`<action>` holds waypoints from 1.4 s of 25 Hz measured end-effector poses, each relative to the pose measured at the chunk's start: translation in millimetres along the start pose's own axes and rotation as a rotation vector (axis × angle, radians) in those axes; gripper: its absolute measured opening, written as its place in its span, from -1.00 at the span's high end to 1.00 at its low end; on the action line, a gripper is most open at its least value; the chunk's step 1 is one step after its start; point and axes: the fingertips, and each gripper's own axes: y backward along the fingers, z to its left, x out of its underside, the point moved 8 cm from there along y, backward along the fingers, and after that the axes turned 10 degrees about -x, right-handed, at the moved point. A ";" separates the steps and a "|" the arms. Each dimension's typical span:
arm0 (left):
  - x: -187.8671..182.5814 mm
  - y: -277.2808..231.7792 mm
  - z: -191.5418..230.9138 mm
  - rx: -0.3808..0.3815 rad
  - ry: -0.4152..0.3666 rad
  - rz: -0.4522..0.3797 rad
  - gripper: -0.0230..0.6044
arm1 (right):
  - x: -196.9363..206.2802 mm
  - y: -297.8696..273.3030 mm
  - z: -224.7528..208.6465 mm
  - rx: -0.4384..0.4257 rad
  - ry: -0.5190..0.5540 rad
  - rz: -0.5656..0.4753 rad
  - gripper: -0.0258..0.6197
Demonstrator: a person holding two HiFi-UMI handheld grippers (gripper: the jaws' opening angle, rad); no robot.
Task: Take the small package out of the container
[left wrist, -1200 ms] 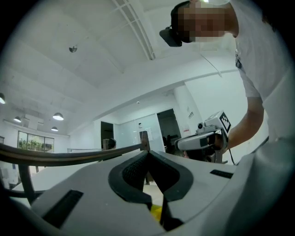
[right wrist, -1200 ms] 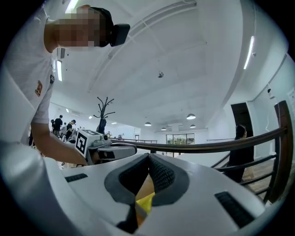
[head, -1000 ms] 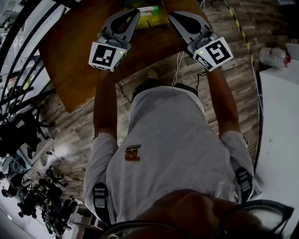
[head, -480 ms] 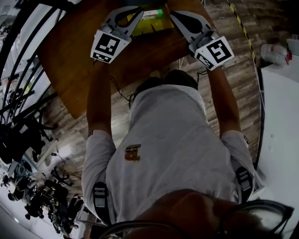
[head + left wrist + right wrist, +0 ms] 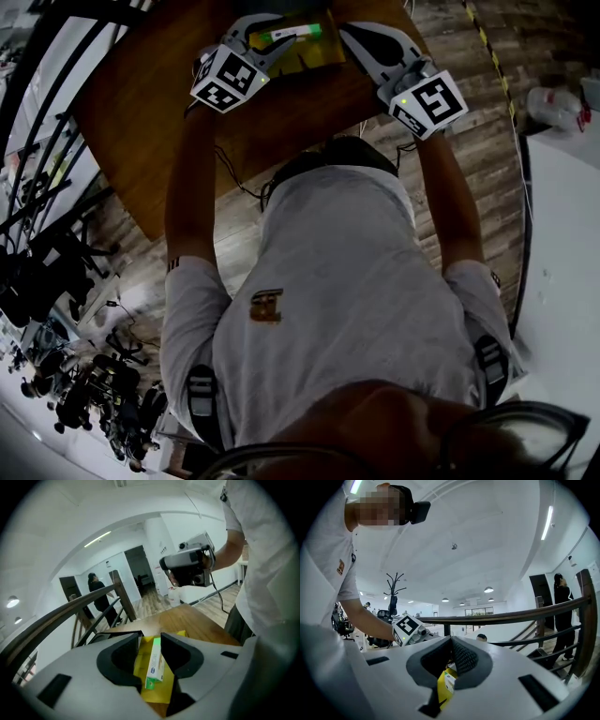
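1. Small white-and-green carton package (image 5: 154,665): upper centre of the head view, lying over the yellow rectangular container (image 5: 319,56) on the brown wooden table (image 5: 150,112).
2. Left gripper (image 5: 150,637): jaws apart and straddling the package. One jaw touches it; a sliver of yellow shows beside the other.
3. Right gripper (image 5: 451,639): jaws pinched on the container's edge, apparently steadying it.
4. Step in hand: the grasp, with the package not yet out.
5. Next move calls for closing squarely on the package, then lifting it clear while the container is held down.

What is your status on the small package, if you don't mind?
Left gripper open, straddling small package. Right gripper shut on yellow container rim. Package not yet out; nothing in the way.
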 end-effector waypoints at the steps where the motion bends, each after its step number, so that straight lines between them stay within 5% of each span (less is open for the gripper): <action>1: 2.5 -7.0 -1.3 0.016 -0.022 0.030 0.45 | 0.6 0.9 -3.2 -0.004 -0.002 0.002 0.83; 6: 15.3 -41.8 -7.4 0.091 -0.110 0.161 0.28 | 5.9 9.2 -19.2 -0.020 -0.014 0.015 0.83; 17: 37.4 -94.3 -14.4 0.214 -0.146 0.304 0.25 | 22.1 24.3 -45.4 -0.010 -0.053 0.029 0.82; 28: 51.6 -118.5 -22.4 0.274 -0.151 0.379 0.26 | 31.8 38.0 -55.6 0.014 -0.079 0.038 0.83; 35: 53.6 -120.3 -27.5 0.245 -0.131 0.366 0.54 | 38.0 47.6 -51.6 0.021 -0.089 0.056 0.83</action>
